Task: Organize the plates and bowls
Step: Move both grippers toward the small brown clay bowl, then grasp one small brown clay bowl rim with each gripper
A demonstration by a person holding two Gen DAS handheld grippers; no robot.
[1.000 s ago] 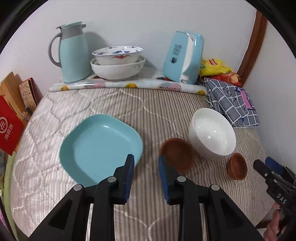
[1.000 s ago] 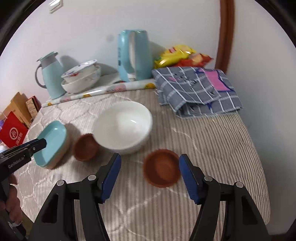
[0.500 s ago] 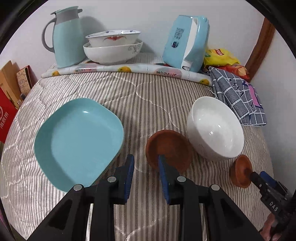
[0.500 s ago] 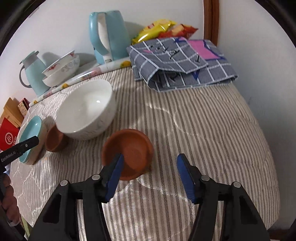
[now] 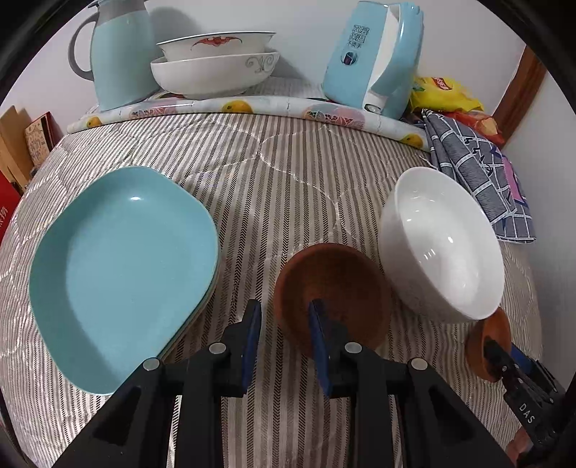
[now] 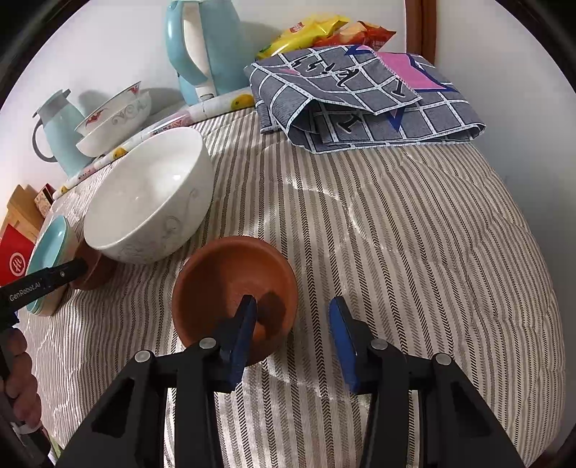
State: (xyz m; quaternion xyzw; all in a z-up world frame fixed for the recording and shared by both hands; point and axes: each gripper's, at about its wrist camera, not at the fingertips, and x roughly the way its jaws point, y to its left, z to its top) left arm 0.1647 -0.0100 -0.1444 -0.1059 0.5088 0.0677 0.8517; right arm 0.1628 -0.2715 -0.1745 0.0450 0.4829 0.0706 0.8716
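Two brown dishes lie on the striped quilt beside a white bowl (image 5: 442,244). A stack of teal plates (image 5: 122,273) lies to the left. My left gripper (image 5: 284,320) is open and straddles the near rim of the left brown dish (image 5: 338,284), with one finger inside it and no pad touching. In the right wrist view my right gripper (image 6: 293,320) straddles the rim of the other brown dish (image 6: 230,273). Its jaws are closing, the left finger is inside the dish, and the pads stand apart from the rim. The white bowl (image 6: 144,201) sits just behind that dish.
Along the back wall stand a pale blue jug (image 5: 118,54), two stacked patterned bowls (image 5: 216,68) and a blue kettle (image 5: 374,57) behind a rolled printed sheet (image 5: 252,108). A checked cloth (image 6: 360,97) and snack bags (image 6: 316,32) lie at the back right.
Both grippers have come down and forward onto their brown dishes. Each now has one finger over a dish's rim. The right jaws have narrowed.
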